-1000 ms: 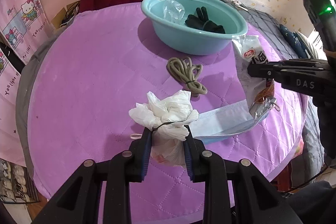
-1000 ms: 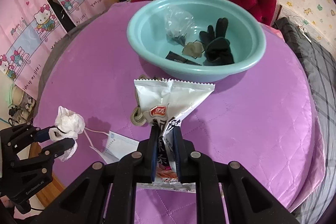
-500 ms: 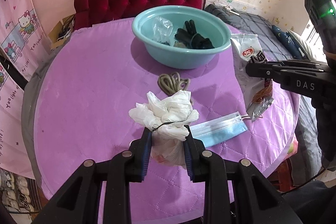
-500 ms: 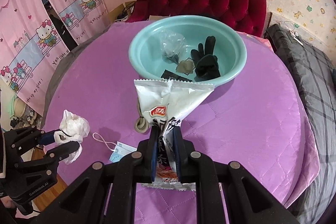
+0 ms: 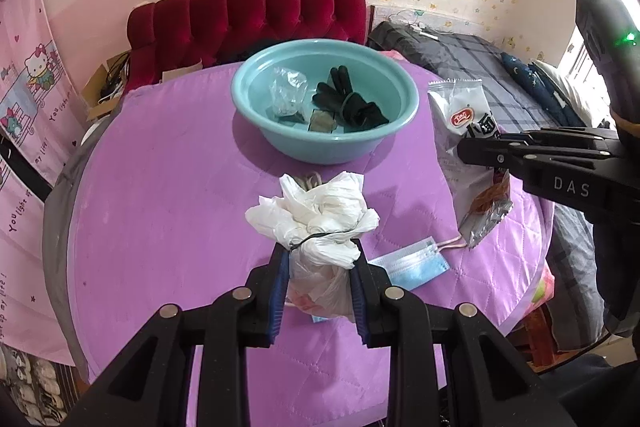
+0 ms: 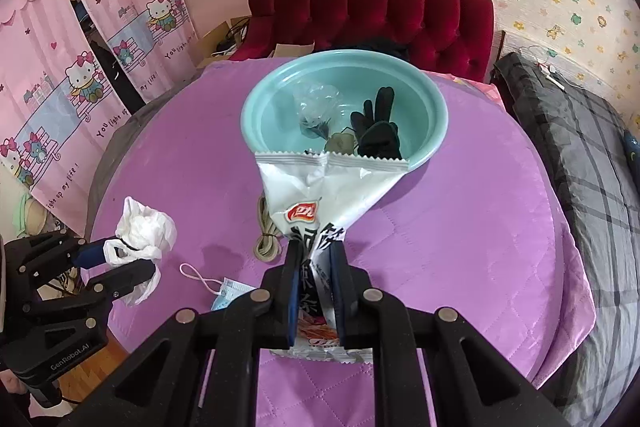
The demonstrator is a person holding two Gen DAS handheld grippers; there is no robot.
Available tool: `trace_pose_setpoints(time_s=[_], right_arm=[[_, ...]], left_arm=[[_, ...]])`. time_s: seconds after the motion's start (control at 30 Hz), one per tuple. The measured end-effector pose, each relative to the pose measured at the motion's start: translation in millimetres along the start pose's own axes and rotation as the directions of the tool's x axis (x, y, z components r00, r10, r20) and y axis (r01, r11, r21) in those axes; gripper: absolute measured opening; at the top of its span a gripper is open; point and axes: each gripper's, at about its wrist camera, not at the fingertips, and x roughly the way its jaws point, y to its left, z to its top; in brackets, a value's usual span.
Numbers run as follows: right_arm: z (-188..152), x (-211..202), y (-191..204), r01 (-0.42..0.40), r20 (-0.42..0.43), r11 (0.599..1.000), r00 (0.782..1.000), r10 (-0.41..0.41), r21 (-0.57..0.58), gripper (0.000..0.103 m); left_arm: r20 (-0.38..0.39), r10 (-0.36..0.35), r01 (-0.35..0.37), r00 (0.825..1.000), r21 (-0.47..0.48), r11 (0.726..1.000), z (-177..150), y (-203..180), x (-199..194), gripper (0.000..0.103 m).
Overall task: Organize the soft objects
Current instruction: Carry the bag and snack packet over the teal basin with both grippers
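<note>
My left gripper is shut on a bunched white plastic bag and holds it above the purple table; it also shows in the right wrist view. My right gripper is shut on a silver-white snack packet, held up short of the teal basin. The packet shows in the left wrist view. The basin holds a black glove, a clear bag and small items. A blue face mask and a coiled cord lie on the table.
A round table with a purple quilted cover carries everything. A red tufted sofa stands behind it. A grey plaid bed is to the right. Pink curtains hang on the left.
Both grippers have risen and pulled back with their loads. The basin now looks farther and lower in both views. The cord is mostly hidden behind the white bag in the left wrist view.
</note>
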Motion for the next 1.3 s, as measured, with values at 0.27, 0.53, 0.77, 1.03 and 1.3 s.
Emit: trace_pose_setpoints(time_s=[0.27,0.53,0.77,1.03,1.3], right_arm=[[18.5,-12.7,-4.7,0.013,-0.007,1.000,1.000,-0.013,0.007,0.014],[45.0,-21.9,-12.3,0.020,0.004,1.000,1.000,-0.020,0.012,0.014],[70.7,-22.1,-20.2,0.023,0.015,1.000,1.000,-0.023,0.006,0.014],[97.7,-6.5,-25.8,0.029,0.007,1.000,1.000,-0.029,-0.004,0.014],[129.7,18.4,-35.9,0.028,0.000,1.000,1.000,-0.028,0.002,0.014]], left_arm=[[0.020,-0.008,0.008,1.000,0.026,1.000,26.5,-5.0,-4.8,0.030],[0.033,-0.024,0.023,0.999,0.041,0.999,54.6,-7.6,-3.6,0.030],[0.036,-0.014,0.012,0.999,0.064,0.998,81.5,-9.4,5.3,0.030],[0.030,-0.006,0.004,1.000,0.090,0.996,106.3,-8.8,23.1,0.030],[0.020,0.002,-0.004,1.000,0.097,0.995,135.0,-1.7,44.3,0.030]])
